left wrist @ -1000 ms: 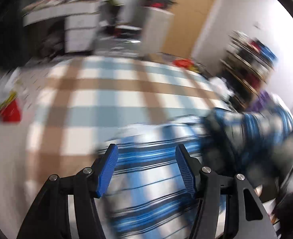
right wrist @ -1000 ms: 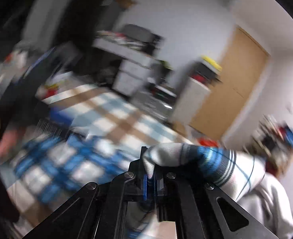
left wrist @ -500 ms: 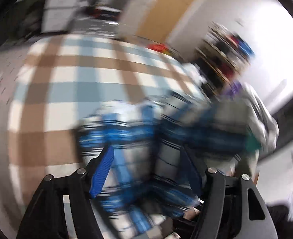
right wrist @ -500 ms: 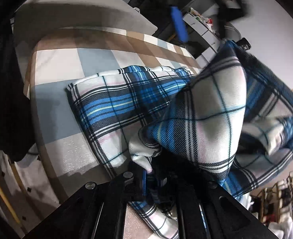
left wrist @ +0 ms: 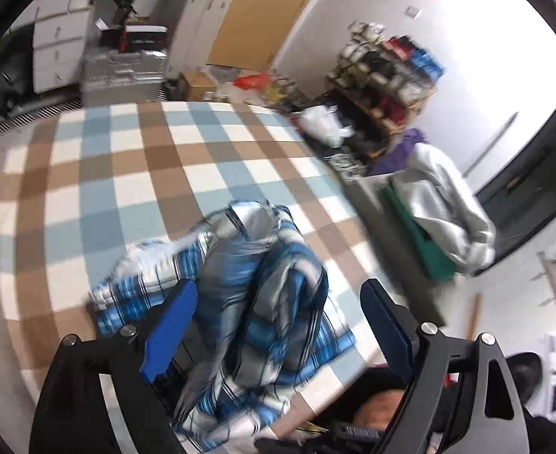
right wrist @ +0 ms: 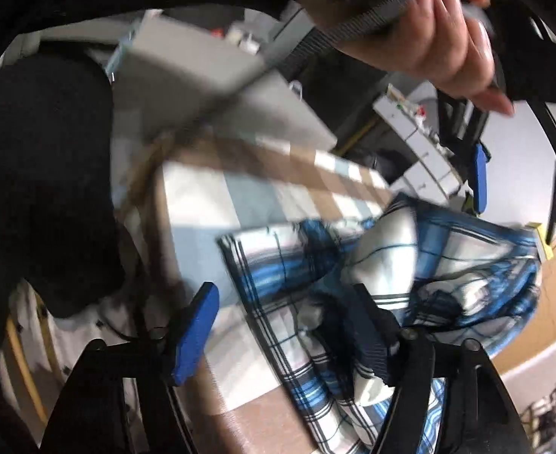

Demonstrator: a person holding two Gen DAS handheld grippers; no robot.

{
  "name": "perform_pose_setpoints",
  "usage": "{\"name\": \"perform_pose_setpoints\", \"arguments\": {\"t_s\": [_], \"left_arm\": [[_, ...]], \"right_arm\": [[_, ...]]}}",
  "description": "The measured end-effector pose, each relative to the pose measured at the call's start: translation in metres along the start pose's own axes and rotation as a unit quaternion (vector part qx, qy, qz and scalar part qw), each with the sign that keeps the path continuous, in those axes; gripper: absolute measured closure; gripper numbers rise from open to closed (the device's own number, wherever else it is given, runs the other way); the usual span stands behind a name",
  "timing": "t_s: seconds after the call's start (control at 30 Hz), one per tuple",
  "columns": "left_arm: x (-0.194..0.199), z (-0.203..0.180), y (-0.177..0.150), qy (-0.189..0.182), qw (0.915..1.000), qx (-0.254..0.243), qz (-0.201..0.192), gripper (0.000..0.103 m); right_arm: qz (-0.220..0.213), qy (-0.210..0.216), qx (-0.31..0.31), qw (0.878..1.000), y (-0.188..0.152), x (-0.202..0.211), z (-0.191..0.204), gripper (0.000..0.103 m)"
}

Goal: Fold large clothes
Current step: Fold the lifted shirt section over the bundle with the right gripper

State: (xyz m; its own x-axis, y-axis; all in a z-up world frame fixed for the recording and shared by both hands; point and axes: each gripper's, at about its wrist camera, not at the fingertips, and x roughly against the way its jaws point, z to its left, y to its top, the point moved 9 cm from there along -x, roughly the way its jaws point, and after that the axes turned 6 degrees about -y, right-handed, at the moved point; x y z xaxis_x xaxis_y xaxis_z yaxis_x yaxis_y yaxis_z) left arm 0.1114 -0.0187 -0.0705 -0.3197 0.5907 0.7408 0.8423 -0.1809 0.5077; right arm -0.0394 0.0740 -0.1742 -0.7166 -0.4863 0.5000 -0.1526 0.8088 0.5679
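now the right gripper (right wrist: 281, 325) has let go, its jaws wide, and the plaid shirt (left wrist: 240, 302) has dropped in a bunched heap on the checked table (left wrist: 88, 189) near edge; left gripper (left wrist: 274, 325) hovers wide too, so folding restarts from a fresh grasp.

Right gripper (right wrist: 285, 335) jaws now parted, plaid shirt (right wrist: 391, 265) released.

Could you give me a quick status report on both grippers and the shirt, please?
Left gripper open, empty. Right gripper open, empty. Plaid shirt bunched on checkered table, unfolded.
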Motion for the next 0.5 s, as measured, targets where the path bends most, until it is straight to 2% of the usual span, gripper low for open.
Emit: {"name": "perform_pose_setpoints", "arguments": {"t_s": [0.07, 0.1, 0.23, 0.33, 0.37, 0.4, 0.43, 0.47, 0.5], "left_arm": [[-0.014, 0.000, 0.007, 0.031, 0.9993, 0.003, 0.020, 0.018], [-0.022, -0.002, 0.009, 0.028, 0.9992, 0.007, 0.028, 0.018], [-0.068, 0.008, -0.012, 0.052, 0.9916, 0.027, 0.115, 0.018], [-0.083, 0.010, -0.027, 0.092, 0.9857, -0.002, 0.141, 0.019], [-0.082, 0.014, -0.031, 0.120, 0.9820, -0.014, 0.145, 0.026], [-0.084, 0.020, -0.035, 0.143, 0.9770, -0.020, 0.157, 0.058], [-0.082, 0.023, -0.037, 0.149, 0.9744, -0.023, 0.167, 0.074], [-0.079, 0.028, -0.039, 0.154, 0.9718, -0.020, 0.177, 0.084], [-0.075, 0.034, -0.038, 0.157, 0.9712, -0.013, 0.179, 0.086]], "right_arm": [[-0.009, 0.014, -0.008, 1.000, 0.001, 0.009, 0.005, 0.029], [-0.012, 0.015, -0.010, 1.000, 0.002, 0.012, 0.003, 0.029], [-0.019, 0.016, -0.027, 0.999, -0.003, 0.026, -0.009, 0.029], [-0.017, 0.021, -0.048, 0.998, -0.009, 0.032, -0.020, 0.029], [-0.018, 0.023, -0.054, 0.998, -0.013, 0.038, -0.022, 0.029], [-0.019, 0.026, -0.061, 0.998, -0.017, 0.038, -0.024, 0.029], [-0.021, 0.030, -0.070, 0.997, -0.018, 0.040, -0.028, 0.029], [-0.022, 0.034, -0.078, 0.996, -0.019, 0.042, -0.031, 0.029], [-0.024, 0.038, -0.088, 0.995, -0.020, 0.043, -0.035, 0.029]]}}
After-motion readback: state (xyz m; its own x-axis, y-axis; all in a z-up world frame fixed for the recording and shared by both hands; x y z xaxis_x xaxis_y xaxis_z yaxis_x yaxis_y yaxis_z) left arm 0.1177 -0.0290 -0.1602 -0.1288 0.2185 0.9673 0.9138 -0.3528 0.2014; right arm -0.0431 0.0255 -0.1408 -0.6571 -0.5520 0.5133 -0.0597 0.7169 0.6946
